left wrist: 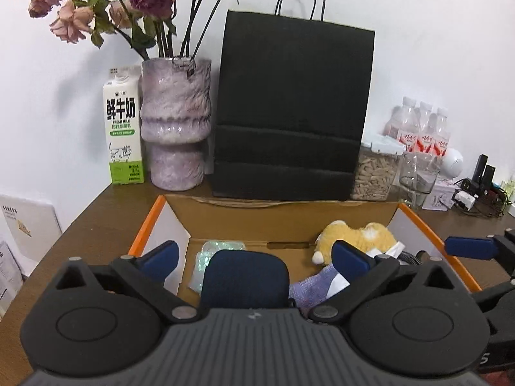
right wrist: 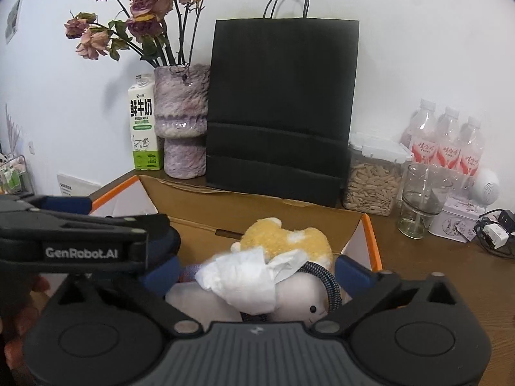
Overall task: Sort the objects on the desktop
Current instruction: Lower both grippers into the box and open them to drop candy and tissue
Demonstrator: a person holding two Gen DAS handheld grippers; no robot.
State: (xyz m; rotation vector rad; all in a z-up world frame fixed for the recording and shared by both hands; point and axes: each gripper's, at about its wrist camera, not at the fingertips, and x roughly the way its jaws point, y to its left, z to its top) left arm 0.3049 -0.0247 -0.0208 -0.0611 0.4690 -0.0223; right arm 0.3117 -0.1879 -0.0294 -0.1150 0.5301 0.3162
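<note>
Your left gripper (left wrist: 254, 255): it hangs over the near edge of the cardboard box (left wrist: 289, 215), fingers spread wide and empty; nothing sits between the blue pads.
Your right gripper (right wrist: 256, 271): also spread wide and holding nothing, poised just above the pile in the right half of the box.
Box contents, left side: a pale green translucent packet (left wrist: 222, 247) lies on the box floor, with a purple cloth (left wrist: 313, 286) beside it toward the middle.
Box contents, right side: a yellow plush toy (right wrist: 283, 236) rests against the far wall; in front of it a crumpled white tissue (right wrist: 244, 280) lies on a white soft toy (right wrist: 302, 302), and a braided cable (right wrist: 331, 284) curls beside them.
Done so far: you appear well along, since several loose things already lie gathered in the box.
Left to do: hard to judge. The worktop (right wrist: 434, 273) near the box shows nothing obviously loose; the milk carton (left wrist: 124, 132), vase (left wrist: 177, 122), black paper bag (left wrist: 289, 109), seed jar (right wrist: 370, 180), glass (right wrist: 418, 199), water bottles (right wrist: 447, 141) and small tin (right wrist: 454, 222) stand in a row along the wall and look placed already.
Unclear: the chargers and cords (right wrist: 492, 231) at the far right may still need sorting; you cannot tell from here.
</note>
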